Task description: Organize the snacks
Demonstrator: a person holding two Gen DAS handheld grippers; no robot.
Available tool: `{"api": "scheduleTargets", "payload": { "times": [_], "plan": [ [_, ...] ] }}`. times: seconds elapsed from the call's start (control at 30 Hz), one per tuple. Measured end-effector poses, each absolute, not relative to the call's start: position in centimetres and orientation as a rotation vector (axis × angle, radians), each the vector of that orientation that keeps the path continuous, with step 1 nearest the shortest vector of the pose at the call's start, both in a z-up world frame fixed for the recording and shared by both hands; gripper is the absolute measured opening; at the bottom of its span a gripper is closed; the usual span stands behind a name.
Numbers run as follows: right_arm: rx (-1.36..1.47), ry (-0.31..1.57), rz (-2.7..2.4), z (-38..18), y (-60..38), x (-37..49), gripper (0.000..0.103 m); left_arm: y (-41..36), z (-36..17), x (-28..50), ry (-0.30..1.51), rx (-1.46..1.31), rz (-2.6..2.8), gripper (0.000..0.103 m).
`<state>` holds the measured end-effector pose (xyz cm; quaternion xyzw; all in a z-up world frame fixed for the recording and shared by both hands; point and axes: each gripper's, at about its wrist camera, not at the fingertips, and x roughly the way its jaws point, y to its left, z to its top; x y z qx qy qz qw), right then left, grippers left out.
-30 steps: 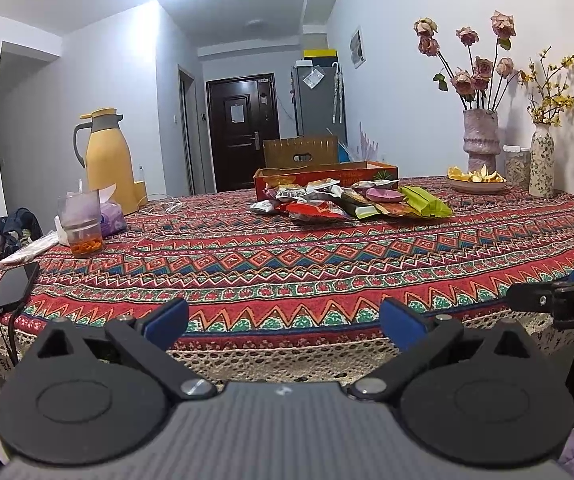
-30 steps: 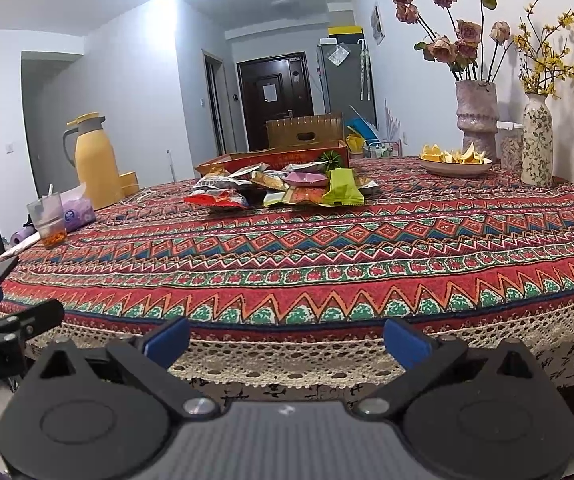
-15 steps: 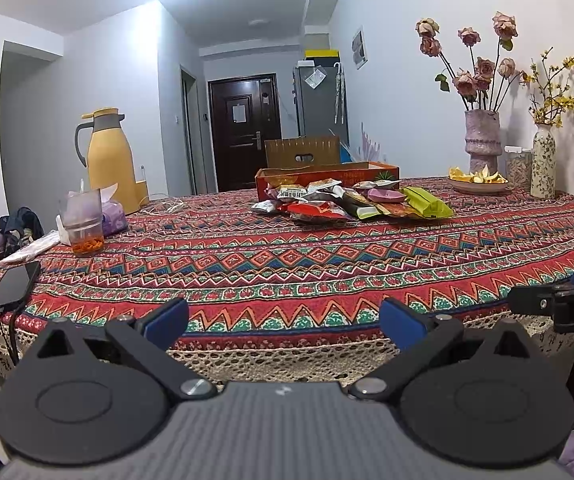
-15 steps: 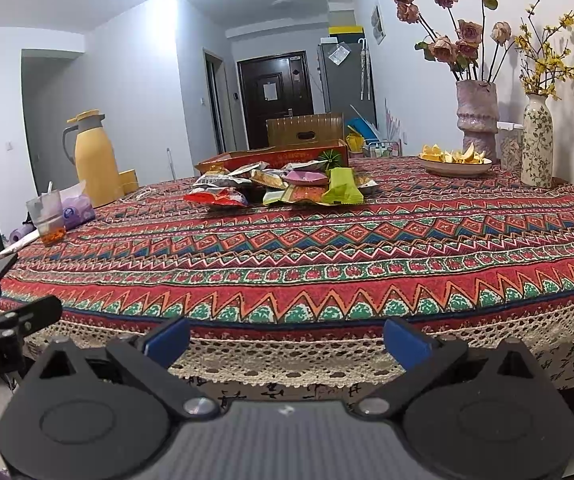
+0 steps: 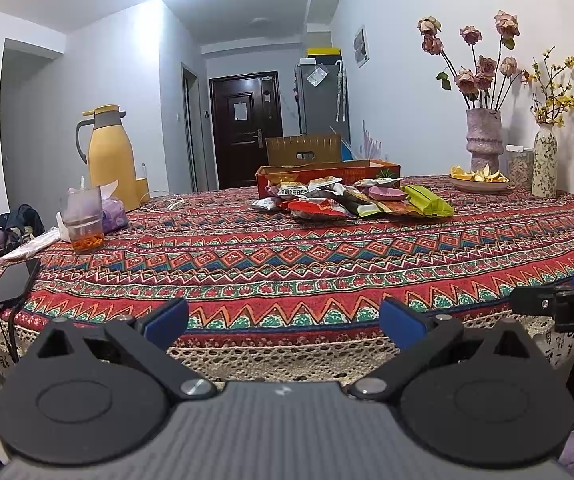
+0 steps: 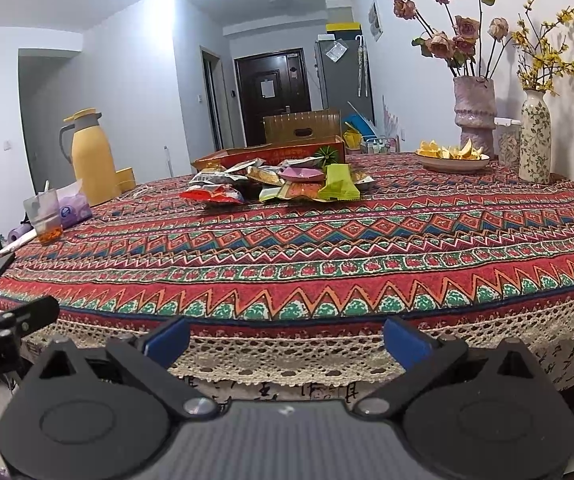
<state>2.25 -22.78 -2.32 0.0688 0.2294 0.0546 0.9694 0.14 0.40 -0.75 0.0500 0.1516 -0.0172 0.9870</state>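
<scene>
A pile of snack packets lies on the far middle of the patterned tablecloth; it also shows in the right wrist view. Among them are a red packet and a green packet. A red cardboard box stands just behind the pile, seen also in the right wrist view. My left gripper is open and empty at the table's near edge. My right gripper is open and empty, also at the near edge, to the right of the left one.
A yellow thermos, a glass cup and a tissue pack stand at the left. A phone lies at the left edge. Two flower vases and a fruit bowl stand at the right.
Both grippers stay open at the table's near edge. The views have shifted only slightly.
</scene>
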Motion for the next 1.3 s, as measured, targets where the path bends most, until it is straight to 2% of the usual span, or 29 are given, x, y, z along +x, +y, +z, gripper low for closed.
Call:
{"api": "scheduleTargets", "payload": {
  "times": [0.77, 1.03, 1.3],
  "plan": [
    [0.134, 0.414, 0.080, -1.3, -23.0, 3.8, 0.103, 1.5, -0.2, 2.1, 0.283, 0.099, 0.001, 0.103],
    [0.119, 0.344, 0.030, 1.4, -24.8, 8.0, 0.103, 1.5, 2.6, 7.1, 0.249, 0.102, -0.005, 0.103],
    [0.058, 0.293, 0.021, 4.5, -25.4, 13.5, 0.103, 1.9, 5.4, 14.6, 0.311, 0.099, -0.055, 0.103]
  ]
}}
